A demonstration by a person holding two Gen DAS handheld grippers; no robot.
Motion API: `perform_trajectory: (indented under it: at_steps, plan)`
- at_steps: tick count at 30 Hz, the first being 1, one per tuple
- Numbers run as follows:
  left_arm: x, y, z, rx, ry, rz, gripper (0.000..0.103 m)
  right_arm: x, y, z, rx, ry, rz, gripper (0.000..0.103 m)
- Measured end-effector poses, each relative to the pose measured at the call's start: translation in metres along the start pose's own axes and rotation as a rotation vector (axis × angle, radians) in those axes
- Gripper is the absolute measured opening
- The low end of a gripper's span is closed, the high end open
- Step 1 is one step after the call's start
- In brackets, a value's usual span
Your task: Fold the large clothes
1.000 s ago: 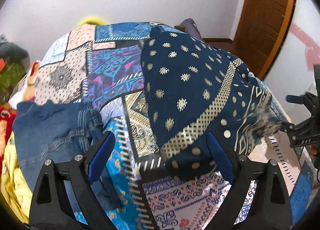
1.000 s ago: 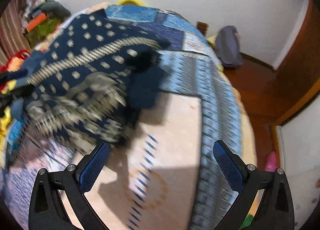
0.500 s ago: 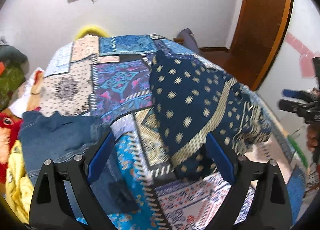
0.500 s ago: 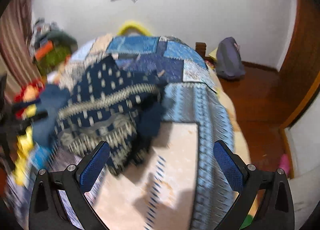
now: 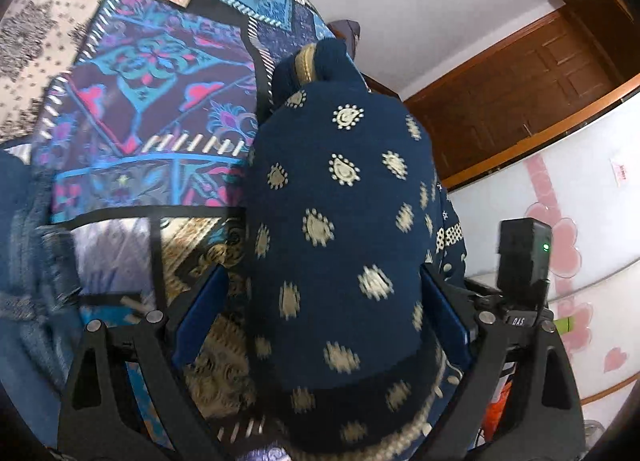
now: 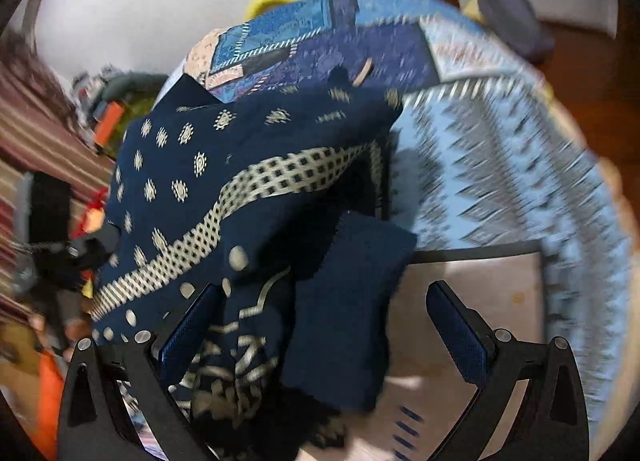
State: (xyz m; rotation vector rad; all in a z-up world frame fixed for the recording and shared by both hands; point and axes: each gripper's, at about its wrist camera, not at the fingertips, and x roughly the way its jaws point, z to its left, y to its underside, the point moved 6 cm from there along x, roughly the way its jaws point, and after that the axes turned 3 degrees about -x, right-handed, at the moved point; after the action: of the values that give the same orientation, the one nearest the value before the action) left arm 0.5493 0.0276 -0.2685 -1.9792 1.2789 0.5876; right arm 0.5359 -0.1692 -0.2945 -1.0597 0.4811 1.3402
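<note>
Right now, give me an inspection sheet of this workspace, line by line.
Surface: patchwork bedspread, blue, purple and cream panels.
Job's things: navy garment with cream motifs, bunched and draped, unfolded.
Clutter: denim garment at the left edge; colourful pile beyond the bed, blurred.
Grippers: left gripper jaws wide apart, navy cloth between them; right gripper jaws wide apart over a navy fold.
Cables: nothing seen.
Surroundings: white wall, wooden door, grey bag on wooden floor.

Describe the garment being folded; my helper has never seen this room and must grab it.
Find the bed with the bright patchwork bedspread. On it lies the navy garment, bunched. Unlike the plain blue denim beside it, it has cream teardrop motifs and a cream checked band.
</note>
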Motion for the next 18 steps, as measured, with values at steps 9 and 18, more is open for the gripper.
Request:
perform_trajectory:
  at_steps: [9,18]
  plan:
    - [0.018,-0.011,-0.006,0.004,0.004,0.015,0.08,0.034,-0.02,0.008,0.128,-0.187,0.02,0.102]
    - [-0.038,0.007,-0.04,0.176,-0.086,-0.103,0.058,0.011,-0.024,0.045,0.057,-0.197,-0.017,0.038]
